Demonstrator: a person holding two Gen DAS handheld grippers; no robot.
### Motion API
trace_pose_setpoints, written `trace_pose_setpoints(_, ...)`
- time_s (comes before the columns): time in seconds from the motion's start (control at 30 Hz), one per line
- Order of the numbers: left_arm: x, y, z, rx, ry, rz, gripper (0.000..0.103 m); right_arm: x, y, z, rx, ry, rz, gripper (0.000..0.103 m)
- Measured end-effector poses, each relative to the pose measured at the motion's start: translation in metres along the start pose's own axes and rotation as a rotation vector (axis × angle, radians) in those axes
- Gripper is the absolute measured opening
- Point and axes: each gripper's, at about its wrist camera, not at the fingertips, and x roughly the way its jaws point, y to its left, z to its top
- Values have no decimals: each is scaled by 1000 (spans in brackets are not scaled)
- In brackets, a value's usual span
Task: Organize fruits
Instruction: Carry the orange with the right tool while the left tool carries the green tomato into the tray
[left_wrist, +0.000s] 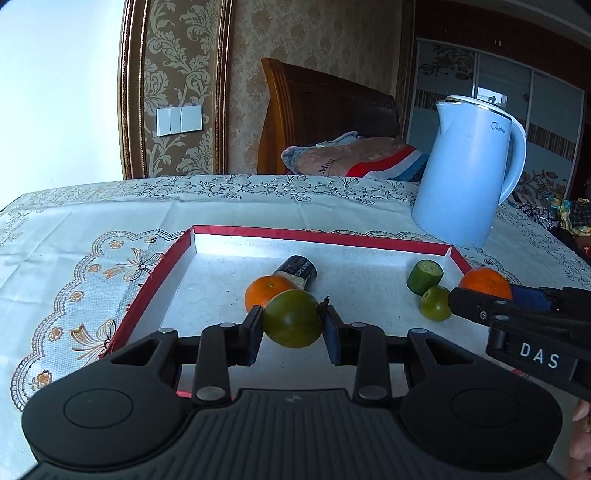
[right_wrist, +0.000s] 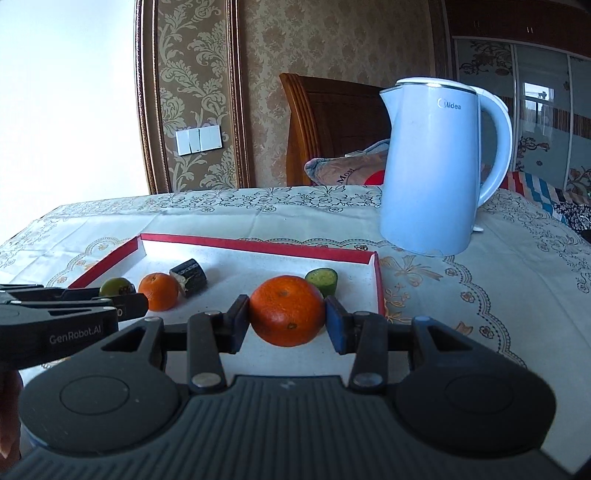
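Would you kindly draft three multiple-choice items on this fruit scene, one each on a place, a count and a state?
1. Where does the blue kettle stand?
A. inside the tray
B. on the tablecloth beyond the tray
C. on the bed

2. How many orange tangerines show in the right wrist view?
A. one
B. two
C. four

3. What does the left gripper hold?
A. a green tangerine
B. the cucumber piece
C. nothing

Key: B, since the kettle sits past the red-rimmed tray; B, one in the right gripper, one lying in the tray; A, since its pads press the green tangerine.
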Motion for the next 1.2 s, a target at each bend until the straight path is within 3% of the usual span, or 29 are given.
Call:
trace_pose_setpoints(0.33, 29, 6, 7, -23, 22, 49, 34, 40, -6, 6, 42, 39, -53, 41)
trace_pose_setpoints(0.93, 30, 1, 5, 7, 2, 70, 34, 43, -3, 4, 40, 42, -38, 41)
trace_pose_setpoints(1.1, 30, 1, 4, 4, 7, 68, 34, 38, 1, 5, 26, 12, -42, 57)
trace_pose_setpoints(1.2, 30, 2, 4, 1, 10, 63, 36, 37, 2, 5, 16, 3, -44, 57)
